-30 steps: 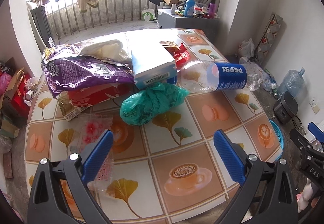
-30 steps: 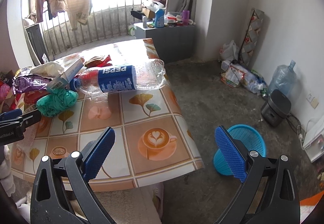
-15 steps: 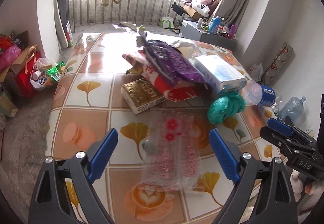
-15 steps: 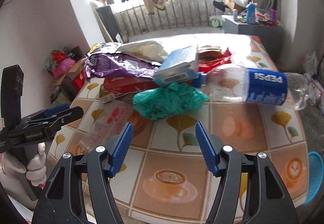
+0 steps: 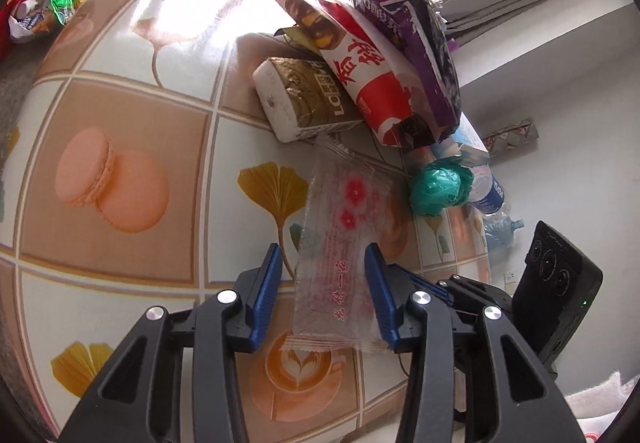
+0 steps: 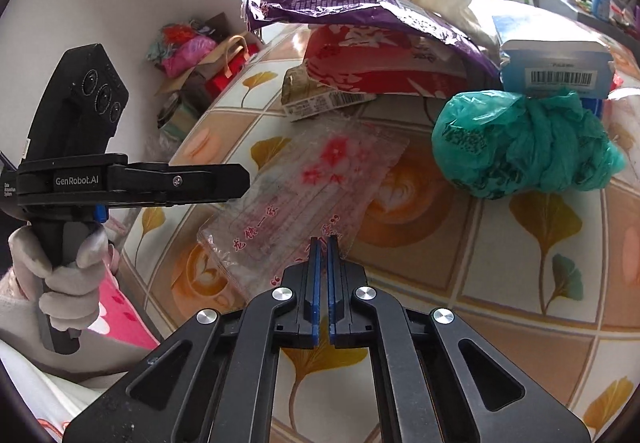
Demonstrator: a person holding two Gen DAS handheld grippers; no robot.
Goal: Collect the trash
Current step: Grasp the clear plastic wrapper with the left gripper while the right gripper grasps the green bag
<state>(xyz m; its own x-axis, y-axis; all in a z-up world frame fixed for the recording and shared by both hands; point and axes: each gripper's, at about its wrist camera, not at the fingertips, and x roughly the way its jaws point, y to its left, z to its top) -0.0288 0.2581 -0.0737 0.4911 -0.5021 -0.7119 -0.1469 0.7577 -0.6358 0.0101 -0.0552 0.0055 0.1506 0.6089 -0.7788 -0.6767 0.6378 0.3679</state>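
Note:
A clear plastic wrapper with red flowers (image 5: 344, 243) lies flat on the patterned table (image 5: 120, 131). My left gripper (image 5: 322, 263) is open with its blue pads on either side of the wrapper's near end, not closed on it. My right gripper (image 6: 322, 243) is shut, its tips at the wrapper's (image 6: 304, 195) near edge; I cannot tell whether it pinches the plastic. A crumpled green plastic bag (image 6: 524, 143) lies to the right. Behind are a purple snack bag (image 6: 352, 3), a red packet (image 6: 380, 59), a gold-and-white box (image 5: 304, 99) and a blue box (image 6: 556, 63).
The left hand-held gripper body (image 6: 80, 171), held by a gloved hand, sits at the table's left edge in the right wrist view. A Pepsi bottle (image 5: 486, 191) lies beyond the green bag. Bags clutter the floor (image 6: 200, 55) past the table.
Both grippers have moved in low over the clear wrapper. The left jaws have narrowed around its end. The right gripper has gone from open to shut.

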